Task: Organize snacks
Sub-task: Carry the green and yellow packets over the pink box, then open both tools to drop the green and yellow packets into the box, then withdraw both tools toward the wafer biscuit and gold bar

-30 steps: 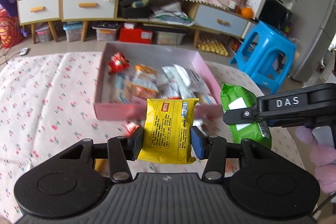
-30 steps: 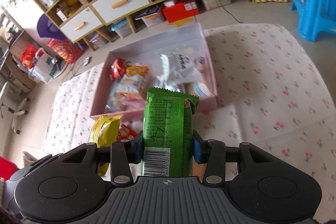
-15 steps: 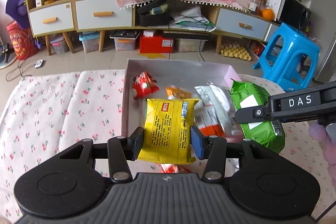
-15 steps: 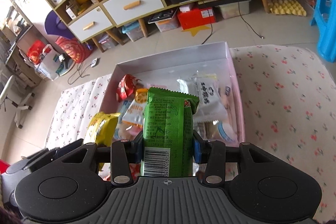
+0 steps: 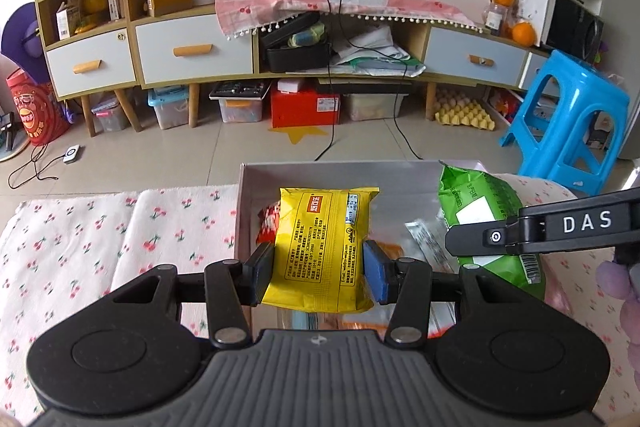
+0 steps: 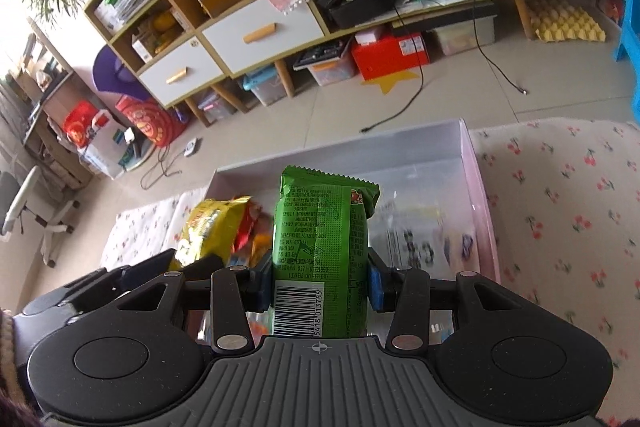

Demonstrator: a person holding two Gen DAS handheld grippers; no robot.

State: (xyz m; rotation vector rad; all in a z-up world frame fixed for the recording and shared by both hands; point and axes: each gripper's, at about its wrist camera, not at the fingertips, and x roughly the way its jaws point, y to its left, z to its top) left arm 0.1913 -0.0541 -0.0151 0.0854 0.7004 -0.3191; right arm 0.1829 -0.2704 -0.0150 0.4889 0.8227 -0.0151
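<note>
My left gripper is shut on a yellow snack packet and holds it over the pink box. My right gripper is shut on a green snack packet, also over the box. In the left wrist view the green packet and the right gripper's finger show at the right. In the right wrist view the yellow packet shows at the left. Several other snacks lie in the box, a red one among them.
The box sits on a cherry-print cloth that covers the table. Beyond the table are a tiled floor, a low cabinet with drawers and a blue plastic stool at the right.
Both grippers have moved forward and up with their packets, from in front of the box's near wall to over the inside of the box.
</note>
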